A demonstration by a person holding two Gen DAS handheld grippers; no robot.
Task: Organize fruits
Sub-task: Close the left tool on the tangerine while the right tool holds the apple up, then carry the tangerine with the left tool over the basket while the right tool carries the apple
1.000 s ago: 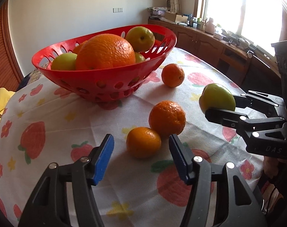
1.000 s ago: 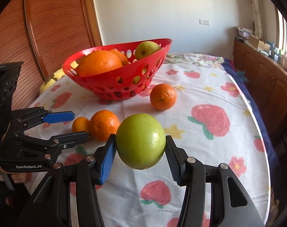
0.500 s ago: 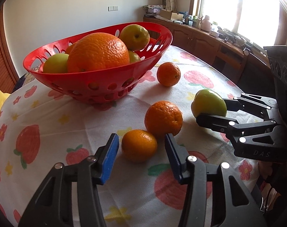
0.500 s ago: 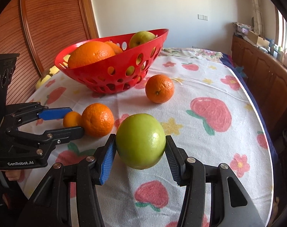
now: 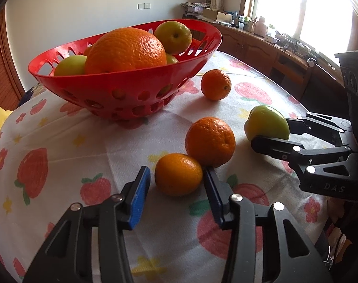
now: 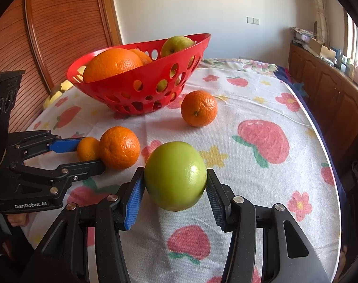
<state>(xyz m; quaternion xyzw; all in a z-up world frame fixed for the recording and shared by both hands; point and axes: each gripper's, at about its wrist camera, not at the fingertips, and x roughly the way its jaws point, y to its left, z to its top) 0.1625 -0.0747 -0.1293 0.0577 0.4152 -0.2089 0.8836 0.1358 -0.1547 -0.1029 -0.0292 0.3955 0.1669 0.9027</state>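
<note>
While the right tongs (image 6: 175, 193) clamp the green apple (image 6: 175, 176) between their blue pads, the left tongs (image 5: 177, 189) stand wide around the small mandarin (image 5: 178, 174) on the table (image 6: 261, 165), one pad on either side and neither clearly touching it. The apple looks to sit low, at or just above the strawberry-print cloth; I cannot tell which. Just behind the mandarin, and touching it or nearly so, lies a larger orange (image 5: 210, 138); another orange (image 5: 215, 84) rests apart, nearer the red basket (image 5: 122, 89), which is already heaped with fruit.

The main risk, as I judge it, is on the left: the right-hand pad sits close to the larger orange, so closing could nudge that orange and send it rolling, or pinch the mandarin off-centre so it squirts out. For the apple, the crowded basket is the worry: set on top of the big orange (image 5: 125, 48) there, it could roll off over the low rim.
</note>
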